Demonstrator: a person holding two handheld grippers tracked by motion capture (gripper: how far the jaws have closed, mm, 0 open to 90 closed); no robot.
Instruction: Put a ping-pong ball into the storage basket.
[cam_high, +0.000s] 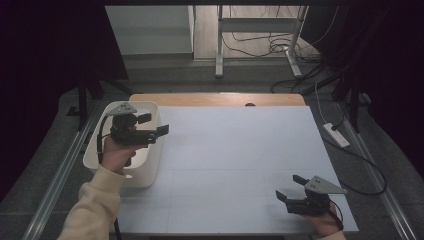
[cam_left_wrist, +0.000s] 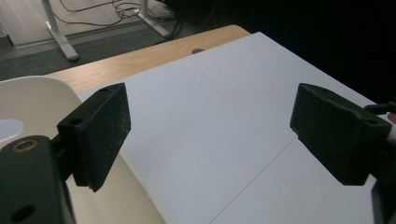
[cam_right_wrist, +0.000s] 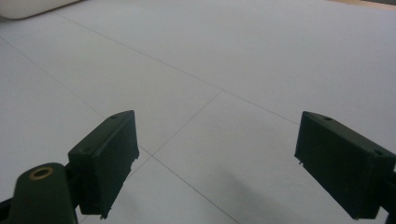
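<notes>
Bin (cam_high: 150, 172) lies beneath left tongs (cam_high: 152, 125), jaws apart, empty.

Left forearm in a cream knit sleeve (cam_high: 95, 205) with ribbed cuff. Each gripper is black: left gripper (cam_high: 153, 125), right gripper (cam_high: 290, 187). Both carry a grey three-cornered plate with small holes, blocky textured pads (cam_left_wrist: 103, 132), a brass-ringed screw hole, and a trailing black cable.

Smooth cream plastic bin (cam_high: 145, 172), matt white tabletop (cam_high: 235, 165), bare wooden edge (cam_high: 215, 99)
</notes>
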